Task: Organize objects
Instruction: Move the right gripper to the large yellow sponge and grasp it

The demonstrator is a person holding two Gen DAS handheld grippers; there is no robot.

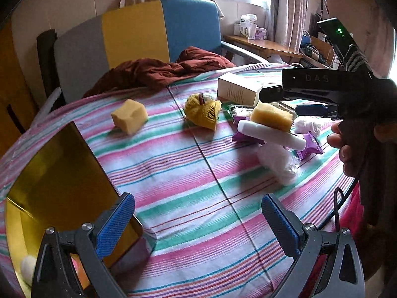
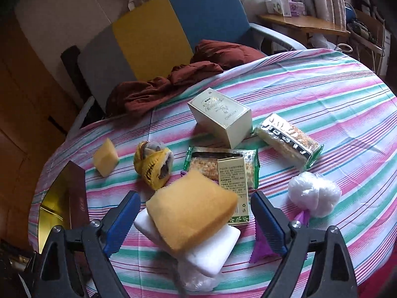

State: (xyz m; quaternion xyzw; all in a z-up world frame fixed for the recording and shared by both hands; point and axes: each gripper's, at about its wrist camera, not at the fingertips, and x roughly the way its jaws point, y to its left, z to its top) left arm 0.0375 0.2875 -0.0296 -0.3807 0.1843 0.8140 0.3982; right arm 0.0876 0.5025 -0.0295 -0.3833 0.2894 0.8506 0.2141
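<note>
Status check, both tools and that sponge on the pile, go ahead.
Left tool open, empty, beside gold box. Right tool open, straddling orange sponge, not gripping. Sponge rests atop white block; purple wrapper alongside.

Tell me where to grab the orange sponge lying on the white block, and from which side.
Grip the orange sponge across its two long side faces, coming down from above with the right gripper, whose open jaws already stand to either side of it. It lies tilted atop the white block, so its flanks are exposed; squeeze gently, probably soft.
</note>
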